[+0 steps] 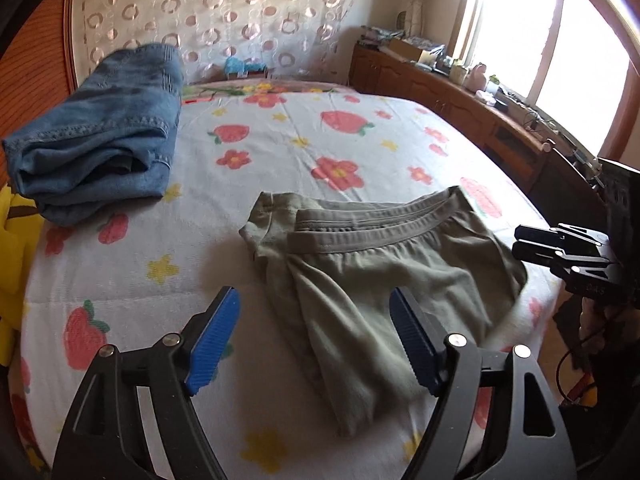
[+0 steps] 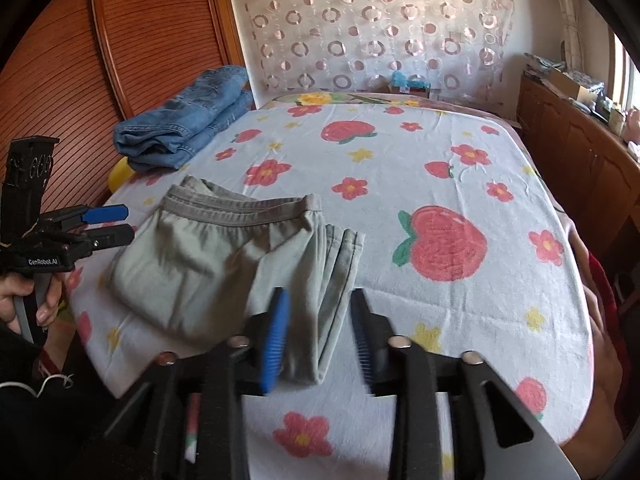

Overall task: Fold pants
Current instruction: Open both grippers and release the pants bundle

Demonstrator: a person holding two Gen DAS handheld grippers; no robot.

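Each handheld tool is matte black plastic. The left gripper [image 1: 314,336] has two angular arms with triangular cut-outs, round silver screw heads at the pivots, and ribbed blue pads [image 1: 214,344] on the inner faces. The right gripper [image 2: 318,336] is built the same. In the right wrist view the left tool's body reads "GenRobot.AI" in white; a hand [image 2: 24,300] shows beside a dark sleeve [image 2: 24,368].

The left tool [image 2: 116,224] body reads "GenRobot.AI".

Left gripper [image 1: 314,334] and right gripper [image 2: 320,338] (both angled downward): jaws parted.
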